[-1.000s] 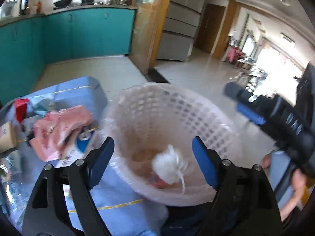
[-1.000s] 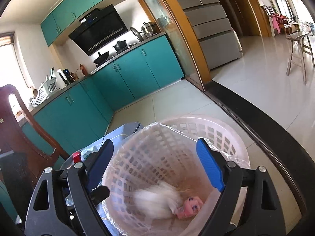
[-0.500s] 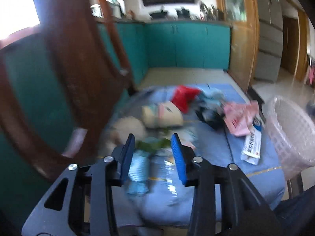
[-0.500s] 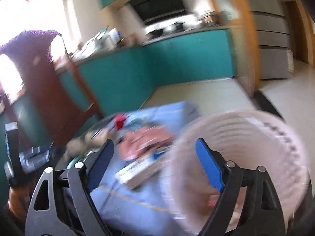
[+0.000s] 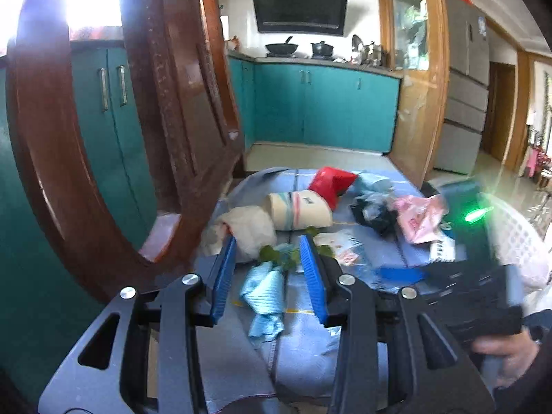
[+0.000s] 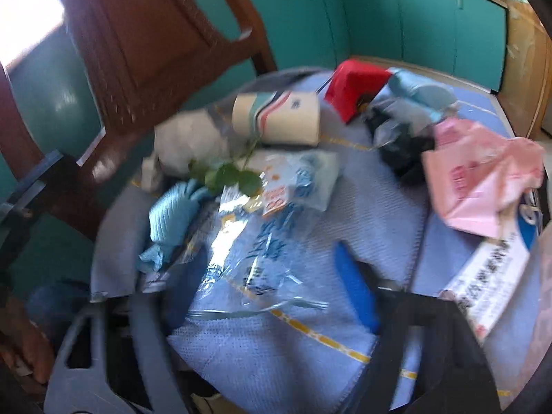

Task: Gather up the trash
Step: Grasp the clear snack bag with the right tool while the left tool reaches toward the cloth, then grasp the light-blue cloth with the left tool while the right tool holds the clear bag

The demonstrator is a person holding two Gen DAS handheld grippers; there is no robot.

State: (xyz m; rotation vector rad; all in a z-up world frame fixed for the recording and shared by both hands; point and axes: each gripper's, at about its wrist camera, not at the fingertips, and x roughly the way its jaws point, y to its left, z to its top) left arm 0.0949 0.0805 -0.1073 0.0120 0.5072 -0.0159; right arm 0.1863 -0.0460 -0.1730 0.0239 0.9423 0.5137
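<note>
While both grippers hang over the table, we log the left gripper (image 5: 269, 276) with its blue pads (image 5: 224, 272) parted a moderate way and nothing between them in contact; a crumpled light-blue cloth (image 5: 264, 296) lies on the surface directly below the gap, and a green leafy sprig (image 5: 276, 255) sits just ahead of the fingertips. Ahead and slightly left of this claw we note a white wad of tissue (image 5: 248, 224); straight ahead, a paper cup (image 5: 300, 208) lies on its side, with a red wrapper (image 5: 331, 181) beyond it. Ahead and to the right sit a black plastic bag (image 5: 374, 214) and a pink bag (image 5: 419, 217). Far right of the claw, the white lattice trash basket (image 5: 521, 238) stands beside the table.

The right gripper (image 6: 272, 286) is motion-blurred; its fingers look spread wide and hold nothing, with a clear printed plastic bag (image 6: 269, 227) on the surface between and ahead of them. To its right lies a white printed package (image 6: 490, 276), partly under the pink bag.

Surface: a table covered by a blue quilted cloth (image 5: 345, 231) with thin yellow stripes. Room: a dark wooden chair (image 5: 165, 103) left of the claws, teal cabinets (image 5: 327, 107) beyond, a black range hood (image 5: 298, 7) above a stove with pots, a steel refrigerator (image 5: 464, 86) at right.
</note>
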